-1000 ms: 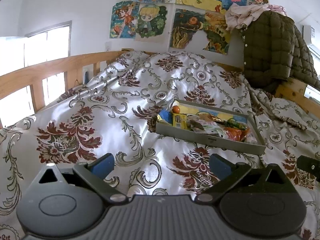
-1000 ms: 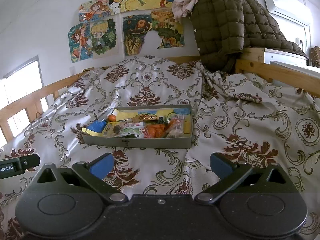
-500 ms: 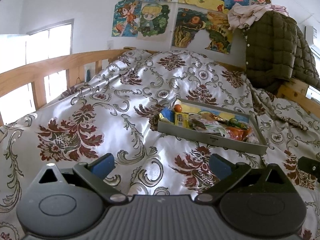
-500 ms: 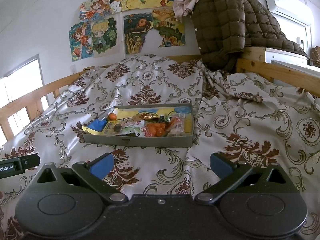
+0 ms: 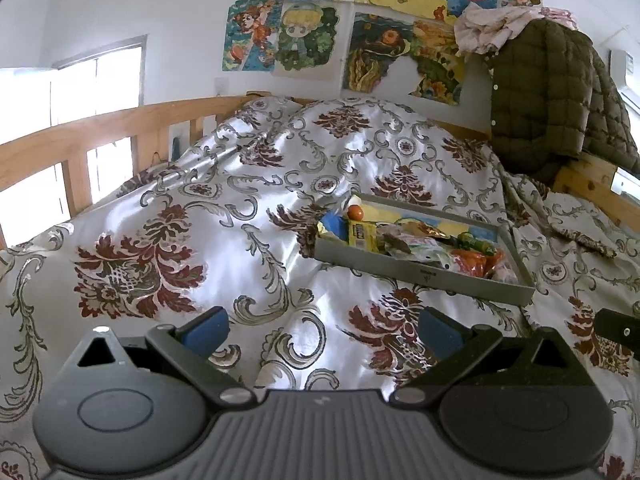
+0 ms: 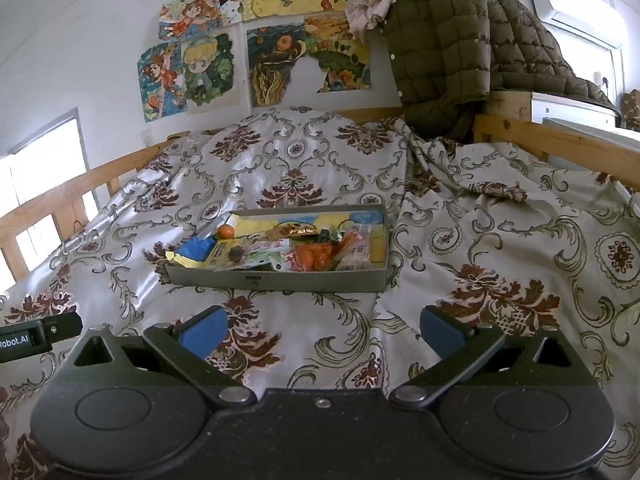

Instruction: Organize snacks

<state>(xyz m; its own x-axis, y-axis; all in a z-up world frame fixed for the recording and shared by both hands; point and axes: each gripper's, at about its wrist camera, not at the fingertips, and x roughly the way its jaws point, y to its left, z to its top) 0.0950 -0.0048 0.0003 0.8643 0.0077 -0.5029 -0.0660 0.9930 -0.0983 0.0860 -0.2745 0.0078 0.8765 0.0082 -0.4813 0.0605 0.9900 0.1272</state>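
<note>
Only right view shows air conditioner (image 6: 576,4) | both claws apart, empty | snack tray (image 6: 280,280) ahead

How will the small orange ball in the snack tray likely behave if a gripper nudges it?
The small orange ball looks round and smooth, so it would probably roll. It lies at the far left end of the grey tray, whose wall should stop it. It seems light.

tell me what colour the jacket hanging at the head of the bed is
Olive green, quilted. The jacket shows best in the right wrist view.
</note>
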